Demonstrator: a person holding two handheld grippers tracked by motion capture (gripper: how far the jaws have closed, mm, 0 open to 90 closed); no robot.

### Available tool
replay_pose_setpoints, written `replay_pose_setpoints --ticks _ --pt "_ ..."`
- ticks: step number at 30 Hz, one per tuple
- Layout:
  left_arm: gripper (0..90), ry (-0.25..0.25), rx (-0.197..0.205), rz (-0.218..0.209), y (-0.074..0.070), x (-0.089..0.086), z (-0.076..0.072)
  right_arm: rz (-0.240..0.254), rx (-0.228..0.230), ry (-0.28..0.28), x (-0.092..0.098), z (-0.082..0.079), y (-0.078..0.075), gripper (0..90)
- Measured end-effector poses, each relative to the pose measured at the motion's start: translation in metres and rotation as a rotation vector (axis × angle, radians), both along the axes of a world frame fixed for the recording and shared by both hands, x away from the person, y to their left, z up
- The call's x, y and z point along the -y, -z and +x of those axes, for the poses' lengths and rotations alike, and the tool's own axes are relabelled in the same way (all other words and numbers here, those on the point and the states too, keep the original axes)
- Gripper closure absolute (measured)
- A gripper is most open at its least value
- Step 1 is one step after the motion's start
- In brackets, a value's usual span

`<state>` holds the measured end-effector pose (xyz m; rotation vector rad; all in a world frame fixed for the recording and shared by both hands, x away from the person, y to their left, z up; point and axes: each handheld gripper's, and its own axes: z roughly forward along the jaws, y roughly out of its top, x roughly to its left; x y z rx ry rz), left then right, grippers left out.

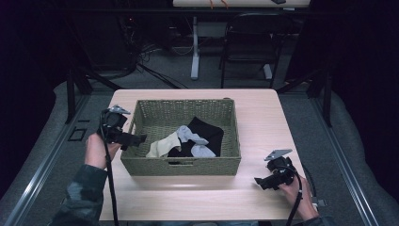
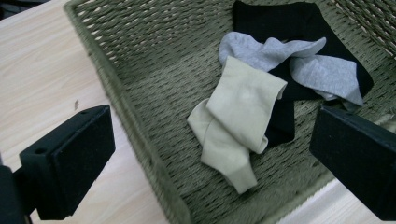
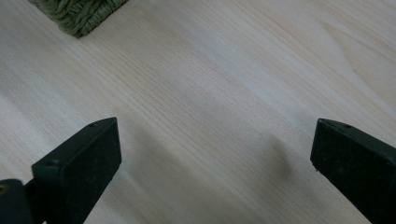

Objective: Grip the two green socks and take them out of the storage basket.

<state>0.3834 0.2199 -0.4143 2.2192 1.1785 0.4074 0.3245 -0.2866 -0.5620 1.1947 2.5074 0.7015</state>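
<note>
In the left gripper view the black sock (image 2: 299,28) lies partly buried under the grey sock (image 2: 280,58) and the cream sock (image 2: 238,116), so its full outline cannot be made out, and the basket (image 2: 140,60) is cut off by the top, right and bottom edges. In the right gripper view just one corner of the basket (image 3: 77,14) shows before the top edge crops it. In the high view the near wall of the basket (image 1: 181,165) hides the socks' lower ends, and the person's forearms are cut off at the bottom edge.
</note>
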Motion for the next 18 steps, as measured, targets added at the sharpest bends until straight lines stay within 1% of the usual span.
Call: replay_pose_setpoints --ticks 1,2,3,4,5,6,7,8,9,10,11,12,13,14,16,17,18 --pt "0.1 0.006 -0.004 0.002 0.000 0.003 0.003 0.004 0.000 0.000 0.000 0.000 0.000 1.0" --pt "0.1 0.020 -0.017 0.000 0.001 0.008 0.008 -0.001 -0.002 0.000 0.000 0.000 0.000 1.0" --pt "0.1 0.020 -0.017 0.000 0.001 0.008 0.008 -0.001 -0.002 0.000 0.000 0.000 0.000 1.0" --pt "0.1 0.036 -0.028 0.004 0.001 0.013 0.014 0.000 -0.003 -0.001 0.000 0.000 0.000 1.0" --pt "0.2 0.036 -0.028 0.004 0.001 0.013 0.014 0.000 -0.003 -0.001 0.000 0.000 0.000 1.0" --pt "0.2 0.050 -0.042 0.007 0.003 0.020 0.020 0.009 -0.004 0.002 0.000 0.000 0.001 1.0" --pt "0.2 0.050 -0.042 0.007 0.003 0.020 0.020 0.009 -0.004 0.002 0.000 0.000 0.001 1.0" --pt "0.2 0.057 -0.050 0.008 0.005 0.023 0.023 0.009 -0.004 0.002 0.000 0.000 0.001 1.0" --pt "0.2 0.065 -0.055 0.017 0.006 0.027 0.026 0.008 -0.004 0.002 0.000 0.000 0.000 1.0" --pt "0.3 0.085 -0.074 0.034 0.009 0.034 0.032 0.005 -0.002 0.000 0.000 0.000 0.000 1.0" --pt "0.3 0.085 -0.074 0.034 0.009 0.034 0.032 0.005 -0.002 0.000 0.000 0.000 0.000 1.0" --pt "0.5 0.098 -0.088 0.044 0.013 0.040 0.038 0.005 -0.001 0.000 0.000 0.000 0.000 1.1" --pt "0.8 0.098 -0.088 0.044 0.013 0.040 0.038 0.005 -0.001 0.000 0.000 0.000 0.000 1.1" --pt "0.8 0.102 -0.096 0.038 0.015 0.043 0.042 -0.004 -0.003 -0.001 0.000 0.000 0.000 1.1" --pt "1.0 0.100 -0.101 0.043 0.017 0.044 0.044 -0.005 -0.005 -0.004 0.000 0.000 0.000 1.1" --pt "1.2 0.113 -0.123 0.059 0.022 0.048 0.049 -0.003 -0.001 -0.007 0.000 0.000 0.001 1.1" --pt "1.2 0.118 -0.135 0.062 0.024 0.051 0.051 0.004 -0.005 -0.005 0.000 0.000 0.001 1.1"
